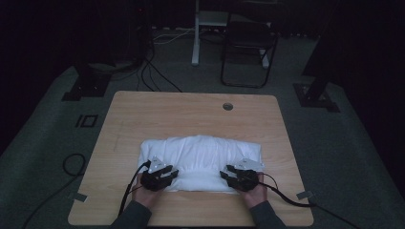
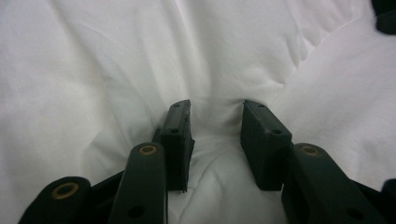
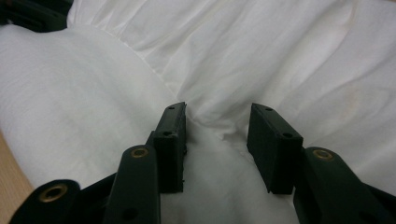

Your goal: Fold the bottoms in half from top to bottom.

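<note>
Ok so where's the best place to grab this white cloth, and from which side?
Grip the white cloth along its near edge, toward each front corner, coming from the person's side. It lies flat and folded on the table, and that edge bunches into ridges between each gripper's jaws.

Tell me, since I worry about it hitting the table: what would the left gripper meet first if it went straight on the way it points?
Probably the white cloth: a bunched fold already lies between the left gripper jaws, covering the wood ahead.
</note>
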A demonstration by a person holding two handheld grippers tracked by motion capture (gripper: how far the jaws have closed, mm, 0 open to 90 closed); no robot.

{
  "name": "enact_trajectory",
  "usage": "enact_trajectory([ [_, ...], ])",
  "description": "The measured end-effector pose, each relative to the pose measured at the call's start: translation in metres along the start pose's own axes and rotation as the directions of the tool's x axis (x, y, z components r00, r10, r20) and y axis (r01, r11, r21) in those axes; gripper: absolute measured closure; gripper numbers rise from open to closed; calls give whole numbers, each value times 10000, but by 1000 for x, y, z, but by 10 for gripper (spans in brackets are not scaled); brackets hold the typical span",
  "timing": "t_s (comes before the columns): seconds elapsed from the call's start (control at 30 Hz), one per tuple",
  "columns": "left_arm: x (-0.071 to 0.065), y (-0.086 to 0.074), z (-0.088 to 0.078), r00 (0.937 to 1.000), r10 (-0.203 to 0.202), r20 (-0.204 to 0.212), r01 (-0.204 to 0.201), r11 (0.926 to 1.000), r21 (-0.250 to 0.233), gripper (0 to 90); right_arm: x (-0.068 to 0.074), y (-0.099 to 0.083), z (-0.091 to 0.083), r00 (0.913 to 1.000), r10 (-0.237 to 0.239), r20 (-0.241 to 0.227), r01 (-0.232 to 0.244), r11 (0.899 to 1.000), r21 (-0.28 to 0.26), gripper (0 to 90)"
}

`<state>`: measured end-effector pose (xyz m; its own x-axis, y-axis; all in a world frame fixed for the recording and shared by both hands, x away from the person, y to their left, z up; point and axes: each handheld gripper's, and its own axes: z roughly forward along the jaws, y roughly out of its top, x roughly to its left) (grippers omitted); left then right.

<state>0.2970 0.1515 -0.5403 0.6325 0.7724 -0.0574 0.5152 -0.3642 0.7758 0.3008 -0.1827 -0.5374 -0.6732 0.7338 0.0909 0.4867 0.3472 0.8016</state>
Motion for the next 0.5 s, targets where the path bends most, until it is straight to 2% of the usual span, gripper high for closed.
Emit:
enact_trajectory([
  [0.07, -1, 1, 1, 10000, 19, -82, -19, 10000, 0, 639, -3, 0, 1, 9998, 150, -152, -150, 9999, -13, 564],
  [0.13, 4, 2, -1, 9991, -356, 212, 357, 9993, -52, 632, -4, -1, 1, 9995, 221, -238, -222, 9998, -28, 564],
  [0.2, 10, 7, -9, 9962, -777, 400, 790, 9963, -339, 571, -5, -1, 2, 9993, 252, -288, -253, 9997, -21, 565],
  [0.23, 11, 10, -14, 9963, -829, 215, 839, 9952, -511, 520, -5, -1, 2, 9992, 277, -300, -277, 9996, -9, 564],
  [0.27, 13, 12, -19, 9975, -679, -218, 663, 9957, -651, 477, -6, -1, 2, 9990, 299, -334, -299, 9996, -7, 564],
  [0.3, 15, 14, -24, 9959, -565, -704, 509, 9955, -796, 439, -6, -1, 2, 9988, 329, -369, -329, 9995, -12, 564],
  [0.37, 22, 14, -30, 9869, -681, -1463, 557, 9947, -870, 359, -8, -1, 2, 9981, 410, -464, -411, 9992, -18, 564],
  [0.47, 37, 7, -29, 9708, -1343, -1989, 1214, 9897, -757, 281, -10, -2, 3, 9971, 507, -559, -510, 9987, -34, 564],
  [0.5, 40, 5, -26, 9638, -1450, -2238, 1355, 9891, -575, 248, -9, -2, 3, 9973, 485, -553, -489, 9988, -44, 564],
])
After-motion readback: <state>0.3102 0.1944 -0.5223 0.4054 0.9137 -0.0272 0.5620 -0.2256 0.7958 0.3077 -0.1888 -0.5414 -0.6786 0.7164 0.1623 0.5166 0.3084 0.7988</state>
